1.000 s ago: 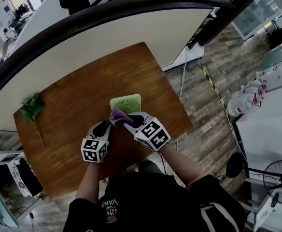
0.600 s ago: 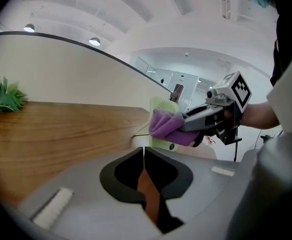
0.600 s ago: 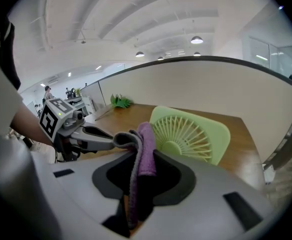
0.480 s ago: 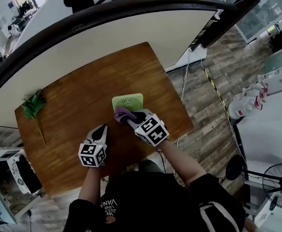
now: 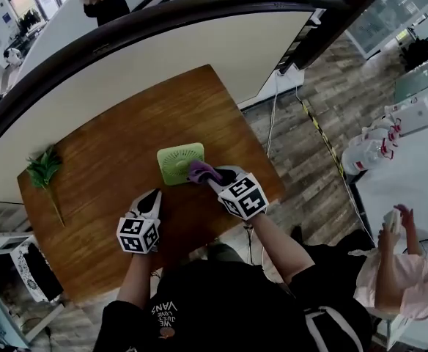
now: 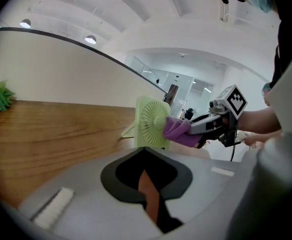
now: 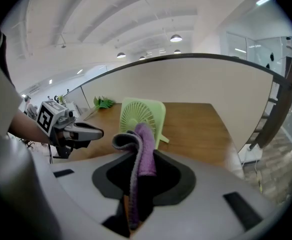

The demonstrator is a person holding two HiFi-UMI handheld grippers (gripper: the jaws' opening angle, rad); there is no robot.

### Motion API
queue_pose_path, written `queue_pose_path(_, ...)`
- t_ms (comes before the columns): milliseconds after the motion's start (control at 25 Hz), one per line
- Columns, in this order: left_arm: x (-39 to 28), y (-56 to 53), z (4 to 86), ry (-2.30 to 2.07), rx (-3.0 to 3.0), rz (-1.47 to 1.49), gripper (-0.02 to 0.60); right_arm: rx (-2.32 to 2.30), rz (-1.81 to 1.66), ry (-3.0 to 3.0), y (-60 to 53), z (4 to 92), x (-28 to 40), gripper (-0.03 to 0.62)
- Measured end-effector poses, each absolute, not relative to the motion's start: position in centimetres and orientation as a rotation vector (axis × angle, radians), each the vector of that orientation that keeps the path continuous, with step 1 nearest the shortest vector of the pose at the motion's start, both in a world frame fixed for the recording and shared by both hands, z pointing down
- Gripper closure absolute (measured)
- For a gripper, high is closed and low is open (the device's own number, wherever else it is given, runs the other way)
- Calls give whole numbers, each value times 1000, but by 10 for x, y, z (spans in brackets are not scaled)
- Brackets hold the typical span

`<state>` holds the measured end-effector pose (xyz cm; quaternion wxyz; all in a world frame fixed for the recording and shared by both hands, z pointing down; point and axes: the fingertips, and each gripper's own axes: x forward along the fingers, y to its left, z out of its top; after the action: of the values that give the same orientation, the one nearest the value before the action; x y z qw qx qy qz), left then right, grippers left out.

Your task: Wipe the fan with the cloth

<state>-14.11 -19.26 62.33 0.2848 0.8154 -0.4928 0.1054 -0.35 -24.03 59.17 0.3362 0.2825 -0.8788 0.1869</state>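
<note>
Wood table (image 5: 119, 145) first: big, bare bar a green sprig (image 5: 44, 169) at the far left edge. The fan (image 5: 179, 162) stands upright about mid-table, toward my side, propped on a thin leg behind it.

Fan, as I judge it: small green plastic, prob. v. light, so it'll slide or tip back w/ any real push. The frame is stiff, but the grille ribs look thin and snappable. Best hold = outer frame at a top corner or side edge, never the grille or hub.

My right gripper (image 5: 215, 176) is clamped on the cloth (image 5: 199, 171), w/ the wad poking out past the tips. From the left gripper view it's pressed on the fan's front face near the hub.

My left gripper (image 5: 152, 199) has its jaws together w/ nothing in them. It's just left of the fan, near but not touching, so the fan isn't braced.

Cloth: purple w/ a grey edge, soft, limp, folded over itself. It grips fine anywhere, but a bunched fold gives a firmer pad than a loose tail.
</note>
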Motion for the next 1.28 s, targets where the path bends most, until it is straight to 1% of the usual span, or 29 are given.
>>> queue_pose_path(320,-138,-189,614,-1325,2179,259,569,857,543,-2240,-243,596,28,497)
queue_pose_path(520,-143,-187,608,-1349,2173,238,569,893,547,-2237,-240,591,33,497)
queue_pose_path(720,-148,-184,599,-1382,2167,207,569,775,491,-2340,-218,574,-4,497)
queue_pose_path(1040,-157,-169,588,-1421,2164,188,569,509,410,-2373,-194,601,-86,497)
queue_pose_path(1160,-164,-161,588,-1443,2143,182,569,467,377,-2351,-195,614,-100,497)
queue_pose_path(1280,-168,-155,591,-1453,2126,184,569,469,361,-2319,-199,626,-100,497)
